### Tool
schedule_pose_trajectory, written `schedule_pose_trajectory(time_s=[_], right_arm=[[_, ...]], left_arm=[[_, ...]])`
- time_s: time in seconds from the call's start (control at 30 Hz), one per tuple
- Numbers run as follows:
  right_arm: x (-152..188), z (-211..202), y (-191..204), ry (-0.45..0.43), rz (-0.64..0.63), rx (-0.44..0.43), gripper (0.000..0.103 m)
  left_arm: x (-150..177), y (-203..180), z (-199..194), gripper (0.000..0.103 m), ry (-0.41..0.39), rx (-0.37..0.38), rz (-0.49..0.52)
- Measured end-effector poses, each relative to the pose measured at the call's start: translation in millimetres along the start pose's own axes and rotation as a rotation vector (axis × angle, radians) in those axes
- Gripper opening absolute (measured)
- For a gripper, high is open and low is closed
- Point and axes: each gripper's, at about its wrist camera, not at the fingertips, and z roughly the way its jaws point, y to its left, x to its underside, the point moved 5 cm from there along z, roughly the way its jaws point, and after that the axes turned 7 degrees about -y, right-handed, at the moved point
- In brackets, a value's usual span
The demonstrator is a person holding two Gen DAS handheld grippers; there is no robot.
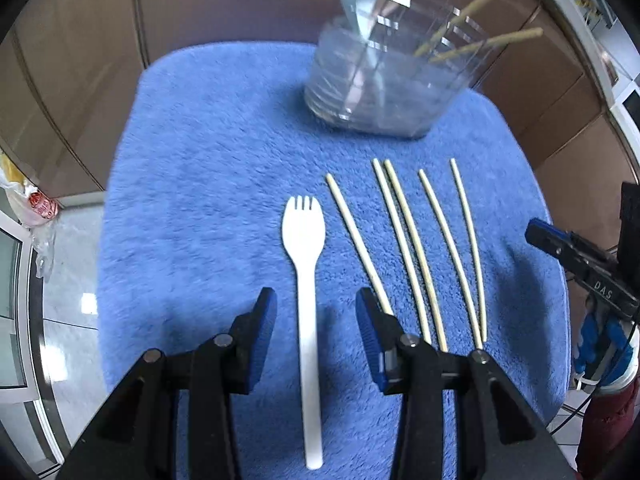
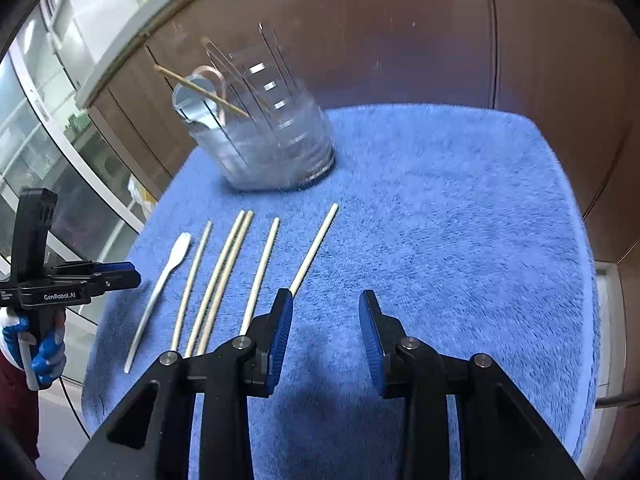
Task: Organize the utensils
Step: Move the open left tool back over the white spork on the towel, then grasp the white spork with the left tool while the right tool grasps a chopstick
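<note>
A white plastic spork (image 1: pixel 305 280) lies on the blue fluffy mat (image 1: pixel 200 184), and shows too in the right wrist view (image 2: pixel 160 284). Several wooden chopsticks (image 1: pixel 412 252) lie side by side to its right (image 2: pixel 222 276). A clear divided holder (image 1: pixel 384 80) stands at the back with a spoon (image 1: pixel 362 12) and chopsticks (image 1: pixel 480 20) in it; it also shows in the right wrist view (image 2: pixel 264 136). My left gripper (image 1: pixel 316 308) is open, its jaws either side of the spork's handle. My right gripper (image 2: pixel 326 312) is open and empty over bare mat (image 2: pixel 460 240), right of the chopsticks.
The mat covers a small table with brown cabinet walls (image 1: pixel 80 60) behind. The right gripper (image 1: pixel 580 264) shows at the mat's right edge; the left one (image 2: pixel 60 284) at its left edge, in a blue-gloved hand (image 2: pixel 44 352). A glass door (image 2: pixel 48 152) and floor lie left.
</note>
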Motion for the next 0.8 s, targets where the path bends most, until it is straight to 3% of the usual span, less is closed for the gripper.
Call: schedule_pose_trajectory(time_s=[0.47,0.8], right_arm=[[-36.8,69.7,7.8,0.18,0.047,0.014,0.027],[-34.5,98.9,23.5,0.247,-0.044,0.136,0.015]], left_arm=[[-7.0,8.3,22.1,0.037,0.089,-0.012,-0.009],[-4.3,1.4,35.1,0.031,0.085,-0.02,0.02]])
